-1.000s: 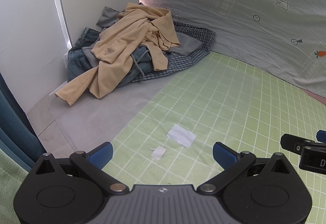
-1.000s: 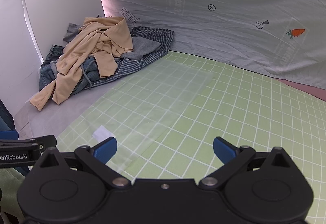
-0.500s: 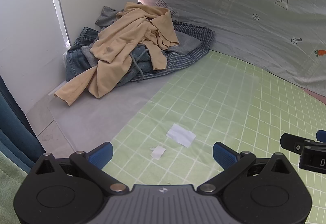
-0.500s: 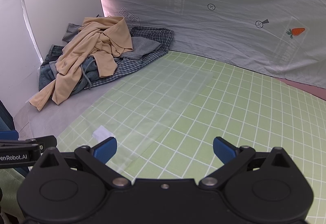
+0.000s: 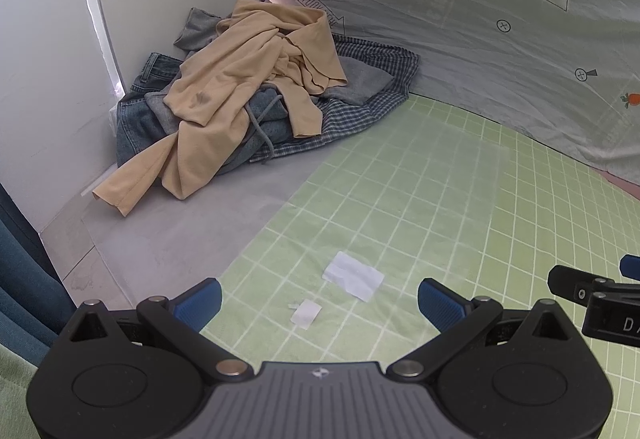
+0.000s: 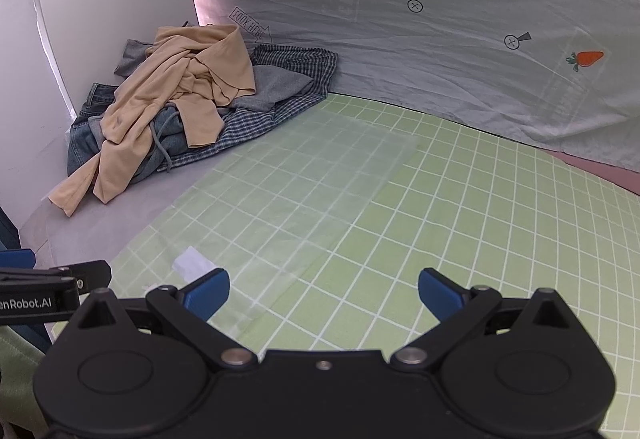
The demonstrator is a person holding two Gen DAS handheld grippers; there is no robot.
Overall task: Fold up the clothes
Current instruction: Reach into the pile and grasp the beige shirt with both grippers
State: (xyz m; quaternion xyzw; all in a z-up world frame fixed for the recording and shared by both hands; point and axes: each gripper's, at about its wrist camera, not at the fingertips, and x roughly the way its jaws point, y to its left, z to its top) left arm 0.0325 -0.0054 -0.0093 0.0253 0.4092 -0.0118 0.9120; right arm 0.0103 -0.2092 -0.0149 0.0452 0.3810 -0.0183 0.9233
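Clothes (image 5: 256,99) are seen heaped in the upper left of the left wrist view, in the corner where the white wall (image 5: 48,59) meets the printed sheet (image 5: 480,39); a tan garment (image 5: 240,79) is draped over jeans (image 5: 136,119), grey pieces and a checked shirt (image 5: 360,107). The left tool (image 5: 318,299) is held with its jaws spread wide and nothing between them, low over the green grid mat (image 5: 440,199), well apart from the heap. Two white paper scraps (image 5: 352,276) lie on the mat just ahead of it, and part of the other tool is caught at the right edge. In the right wrist view the same heap (image 6: 188,107) sits at the upper left, and the right tool (image 6: 323,289) is likewise spread and empty above the mat (image 6: 480,199), with a clear film sheet (image 6: 312,175) laid over the grid. No garment has yet been taken. Trouble is judged likely if the tan garment is pulled by one hanging end: its layers are tangled with the drawstring (image 6: 160,143) and the pieces below, so several items could be dragged together. The scraps could also be swept under a spread garment.
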